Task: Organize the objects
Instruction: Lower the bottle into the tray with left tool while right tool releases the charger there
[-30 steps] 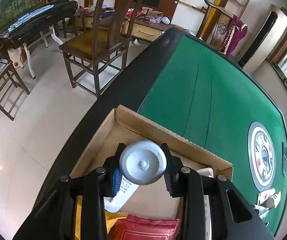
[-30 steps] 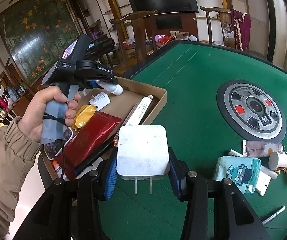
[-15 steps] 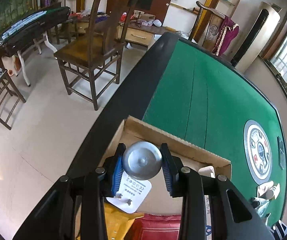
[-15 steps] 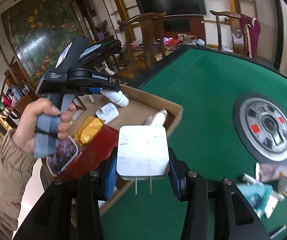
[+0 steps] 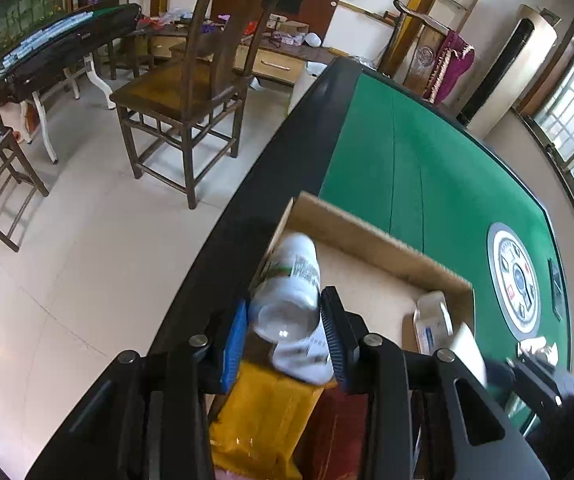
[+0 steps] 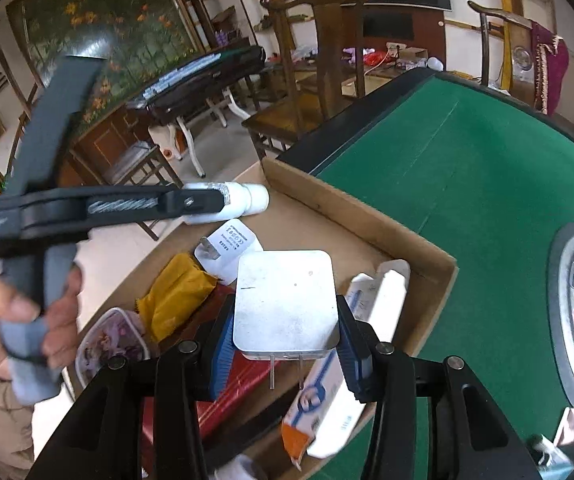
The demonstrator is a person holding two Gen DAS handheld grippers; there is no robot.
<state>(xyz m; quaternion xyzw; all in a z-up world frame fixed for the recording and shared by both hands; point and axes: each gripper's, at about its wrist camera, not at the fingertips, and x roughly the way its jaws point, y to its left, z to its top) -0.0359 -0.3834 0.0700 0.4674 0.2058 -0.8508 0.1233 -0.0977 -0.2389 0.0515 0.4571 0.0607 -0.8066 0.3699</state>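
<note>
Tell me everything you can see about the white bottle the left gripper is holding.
The white bottle is a small plastic one with a printed label carrying green marks and fine text. The left gripper clamps it near its base between blue pads, so the round bottom faces the left wrist camera. The right wrist view shows it about level, its cap pointing away from the hand. It hangs over the far corner of the cardboard box, above a white plug lying there. Only the pads appear to touch it.
</note>
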